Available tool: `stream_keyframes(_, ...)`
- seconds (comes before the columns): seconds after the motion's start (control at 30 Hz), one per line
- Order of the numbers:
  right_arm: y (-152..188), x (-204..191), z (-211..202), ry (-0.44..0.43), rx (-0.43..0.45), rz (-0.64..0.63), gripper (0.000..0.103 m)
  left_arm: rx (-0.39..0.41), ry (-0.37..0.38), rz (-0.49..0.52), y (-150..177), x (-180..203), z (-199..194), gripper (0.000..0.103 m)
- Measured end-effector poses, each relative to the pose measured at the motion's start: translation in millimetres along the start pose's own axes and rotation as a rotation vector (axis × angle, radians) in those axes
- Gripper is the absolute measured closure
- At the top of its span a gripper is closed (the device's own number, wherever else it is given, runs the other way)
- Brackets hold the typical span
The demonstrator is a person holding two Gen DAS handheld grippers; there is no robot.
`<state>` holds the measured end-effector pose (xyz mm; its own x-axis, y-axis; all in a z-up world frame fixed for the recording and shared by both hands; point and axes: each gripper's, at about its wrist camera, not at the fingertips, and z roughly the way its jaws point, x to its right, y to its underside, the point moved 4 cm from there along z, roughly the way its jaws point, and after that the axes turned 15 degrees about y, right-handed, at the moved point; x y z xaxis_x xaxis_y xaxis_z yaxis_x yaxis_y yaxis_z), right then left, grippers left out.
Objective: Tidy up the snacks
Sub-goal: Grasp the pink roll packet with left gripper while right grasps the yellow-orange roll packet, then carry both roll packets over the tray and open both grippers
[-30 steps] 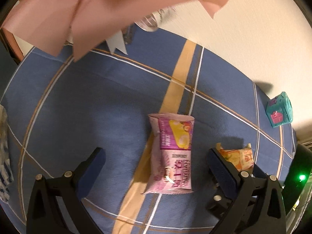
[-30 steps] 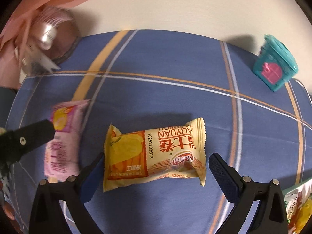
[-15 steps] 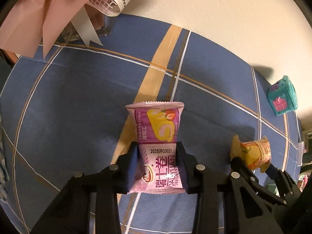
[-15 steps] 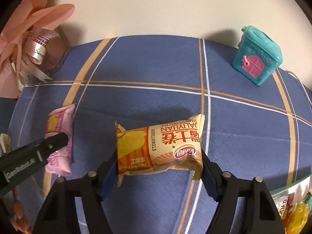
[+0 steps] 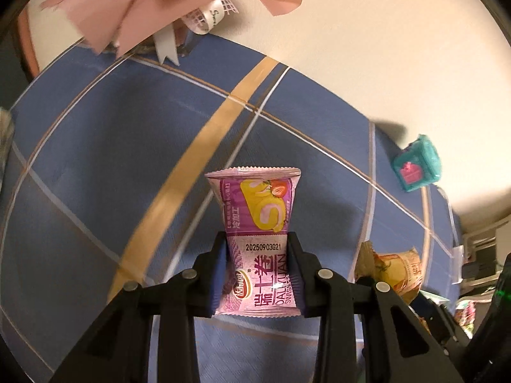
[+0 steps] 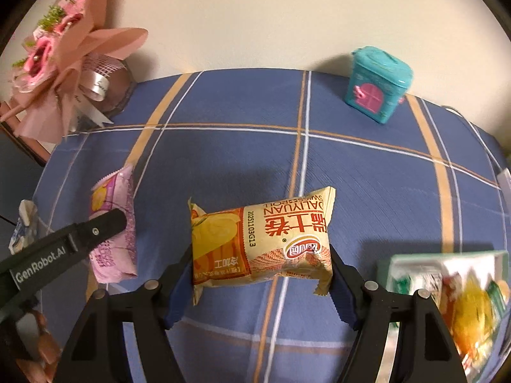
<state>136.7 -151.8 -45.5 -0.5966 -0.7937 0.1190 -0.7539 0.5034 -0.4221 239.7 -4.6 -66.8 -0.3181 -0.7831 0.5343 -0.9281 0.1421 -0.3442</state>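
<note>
My left gripper (image 5: 257, 274) is shut on a pink and purple swiss-roll packet (image 5: 257, 220), squeezing its lower half and holding it above the blue plaid tablecloth (image 5: 111, 159). An orange and yellow swiss-roll packet (image 6: 260, 239) is clamped lengthwise in my right gripper (image 6: 260, 284), also lifted off the cloth. In the right wrist view the pink packet (image 6: 113, 223) and one left finger (image 6: 64, 245) show at the left. The left wrist view catches the orange packet (image 5: 391, 268) at the lower right.
A pink wrapped bouquet (image 6: 64, 63) stands at the back left by the wall. A teal house-shaped box (image 6: 377, 84) sits at the back right. A white tray with several snack packs (image 6: 447, 287) lies at the front right. A blue and white item (image 6: 24, 226) is at the left edge.
Both grippers closed on their packets, which lay flat on the cloth a second ago, and lifted them. The tray has come into the right wrist view.
</note>
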Motion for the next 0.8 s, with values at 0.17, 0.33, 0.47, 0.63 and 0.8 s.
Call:
stream_keyframes(0.17, 21, 21, -31, -0.007, 0.015, 0.022, 0.027, 0.039, 0.027, -0.030, 28, 15, -18, 0.066)
stream_keyframes(0.33, 42, 45, -58, 0.010, 0.041, 0.045, 0.027, 0.074, 0.032, -0.008, 55, 35, -40, 0.066)
stream_keyframes(0.47, 59, 65, -76, 0.015, 0.052, 0.069, 0.027, 0.094, 0.045, 0.015, 74, 54, -57, 0.066)
stream_keyframes(0.63, 81, 88, -96, 0.023, 0.067, 0.102, 0.027, 0.115, 0.060, 0.063, 96, 75, -72, 0.066)
stream_keyframes(0.8, 101, 103, -110, 0.024, 0.063, 0.140, 0.027, 0.133, 0.075, 0.098, 114, 95, -83, 0.066)
